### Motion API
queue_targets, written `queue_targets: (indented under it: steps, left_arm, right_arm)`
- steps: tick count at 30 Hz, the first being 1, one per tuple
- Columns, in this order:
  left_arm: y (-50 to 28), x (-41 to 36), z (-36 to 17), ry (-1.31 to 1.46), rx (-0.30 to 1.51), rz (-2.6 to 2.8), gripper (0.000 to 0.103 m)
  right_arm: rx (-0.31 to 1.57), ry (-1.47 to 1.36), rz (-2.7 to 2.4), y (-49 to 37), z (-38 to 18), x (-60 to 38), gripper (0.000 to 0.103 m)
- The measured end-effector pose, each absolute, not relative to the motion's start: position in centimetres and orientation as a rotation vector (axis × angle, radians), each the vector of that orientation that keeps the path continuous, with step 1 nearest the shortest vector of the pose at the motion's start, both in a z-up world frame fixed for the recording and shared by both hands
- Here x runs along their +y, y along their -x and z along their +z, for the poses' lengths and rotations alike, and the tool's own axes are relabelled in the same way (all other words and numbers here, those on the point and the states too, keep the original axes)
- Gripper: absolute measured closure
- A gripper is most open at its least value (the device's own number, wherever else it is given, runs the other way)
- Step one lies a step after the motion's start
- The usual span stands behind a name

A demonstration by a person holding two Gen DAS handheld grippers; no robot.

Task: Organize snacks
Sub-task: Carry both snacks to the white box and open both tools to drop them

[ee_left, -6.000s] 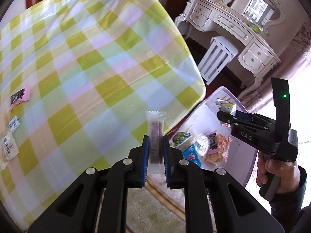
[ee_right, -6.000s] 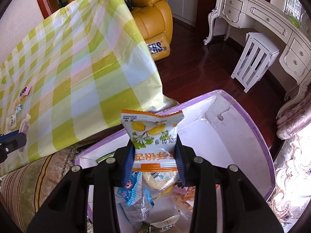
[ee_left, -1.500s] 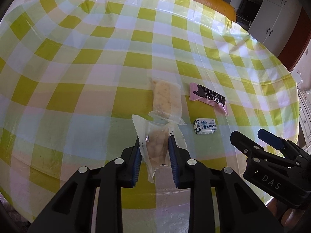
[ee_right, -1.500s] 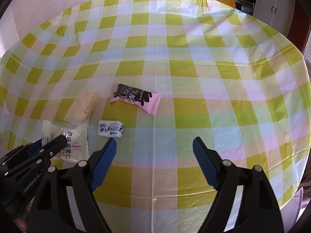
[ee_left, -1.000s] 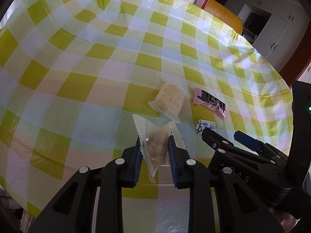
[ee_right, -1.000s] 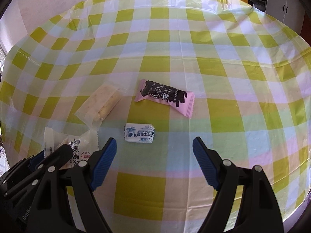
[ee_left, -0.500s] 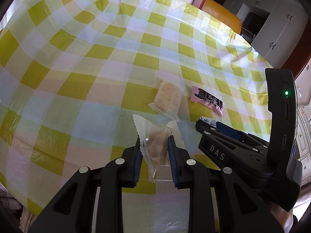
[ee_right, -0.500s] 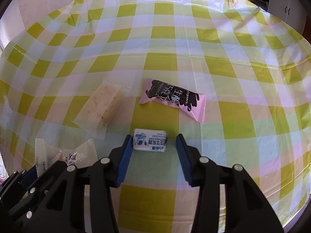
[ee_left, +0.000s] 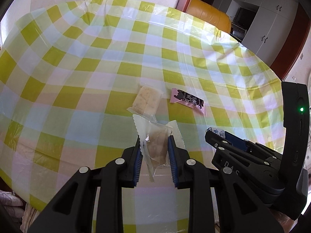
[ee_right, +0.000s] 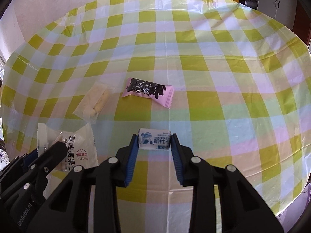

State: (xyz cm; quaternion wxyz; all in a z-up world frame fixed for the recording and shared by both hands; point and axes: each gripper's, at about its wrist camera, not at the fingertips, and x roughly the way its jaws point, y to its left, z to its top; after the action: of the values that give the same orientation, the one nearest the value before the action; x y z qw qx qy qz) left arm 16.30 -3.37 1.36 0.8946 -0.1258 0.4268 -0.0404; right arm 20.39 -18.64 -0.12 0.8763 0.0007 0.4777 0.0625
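Right wrist view: small white-and-blue wrapped candy [ee_right: 154, 138] is clamped by right claw [ee_right: 154, 142], jaws just closed | left claw [ee_left: 153, 147]: clear-wrapped beige pastry [ee_left: 156, 147] is held; both above checked table [ee_right: 213, 77]

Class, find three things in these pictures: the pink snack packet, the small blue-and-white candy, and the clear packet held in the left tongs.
pink snack packet [ee_right: 148, 91], right wrist view, middle of its printed face.
small blue-and-white candy [ee_right: 154, 138], right wrist view, centre of its wrapper.
clear packet [ee_left: 156, 147], left wrist view, the pale snack inside.
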Motion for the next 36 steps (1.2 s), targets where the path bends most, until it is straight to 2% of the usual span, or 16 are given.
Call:
queue_targets:
  steps: [17, 36]
  left_arm:
    - [-13.3, -9.6, 3.6, 0.213, 0.879, -0.245, 0.078]
    - [-10.4, -17.4, 4.1, 0.135, 0.933, -0.446, 0.078]
  right_arm:
    - [0.951, -0.032, 0.046, -14.3, 3.3, -26.0, 0.069]
    - [0.945, -0.069, -0.118, -8.4, 3.7, -35.5, 0.069]
